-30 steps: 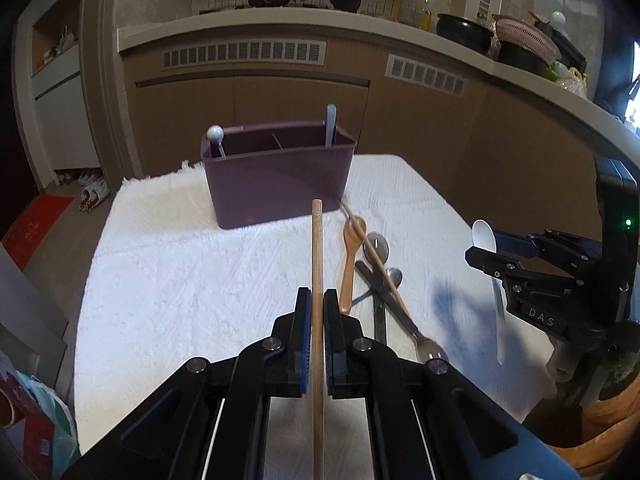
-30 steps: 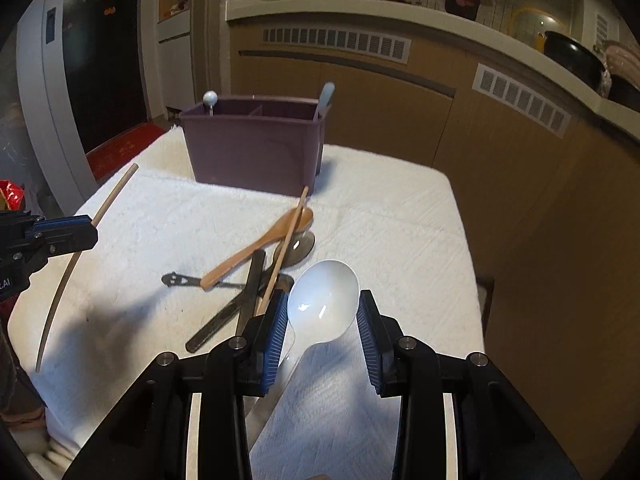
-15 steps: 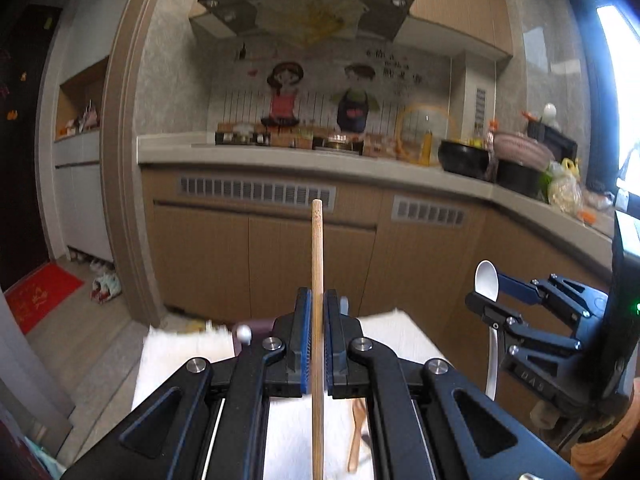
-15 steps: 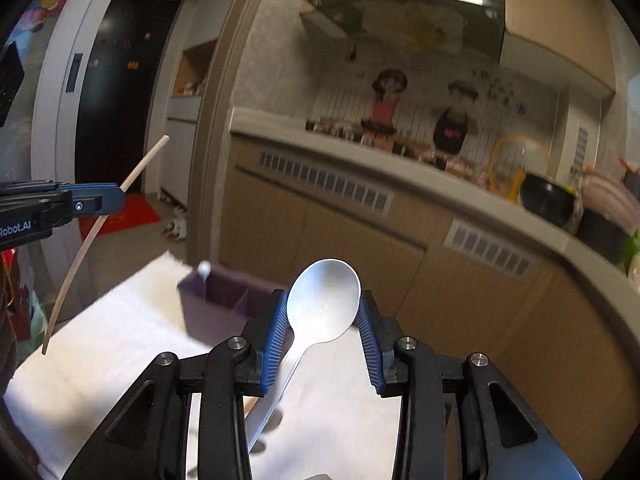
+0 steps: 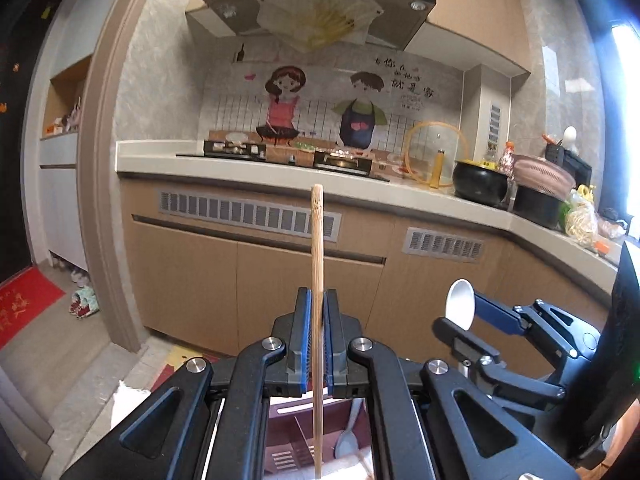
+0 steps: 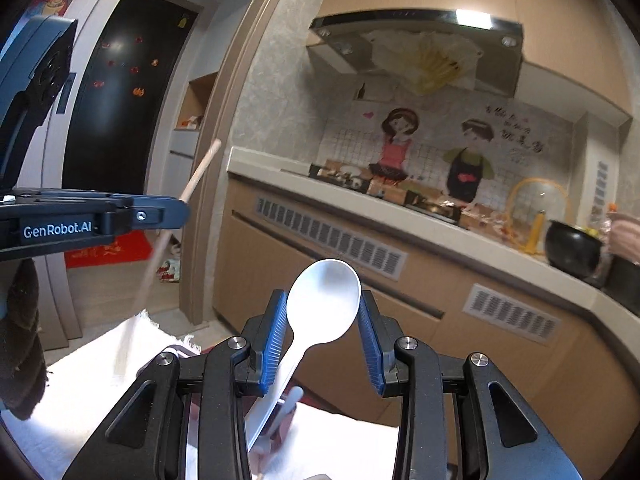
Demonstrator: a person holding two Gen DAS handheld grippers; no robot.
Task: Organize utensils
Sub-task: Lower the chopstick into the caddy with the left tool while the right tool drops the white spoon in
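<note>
Left wrist: the left gripper (image 5: 316, 334) is clenched on an upright chopstick (image 5: 317, 248), above the purple caddy (image 5: 304, 436); further right, the right gripper (image 5: 466, 326) grips a white spoon (image 5: 460, 310); right wrist: chopstick (image 6: 196, 178) at left, then spoon (image 6: 324, 300) bowl clamped between blue pads (image 6: 276, 332).

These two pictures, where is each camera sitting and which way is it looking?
Left wrist view: sits on the left gripper, looking along its fingers at the kitchen counter; it is shut on a wooden chopstick, with the right gripper at its right.
Right wrist view: sits on the right gripper, facing the same counter; it is shut on a white spoon; the left gripper and a dark sleeve show.
Both share the counter, cartoon wall picture, chopstick and spoon.
</note>
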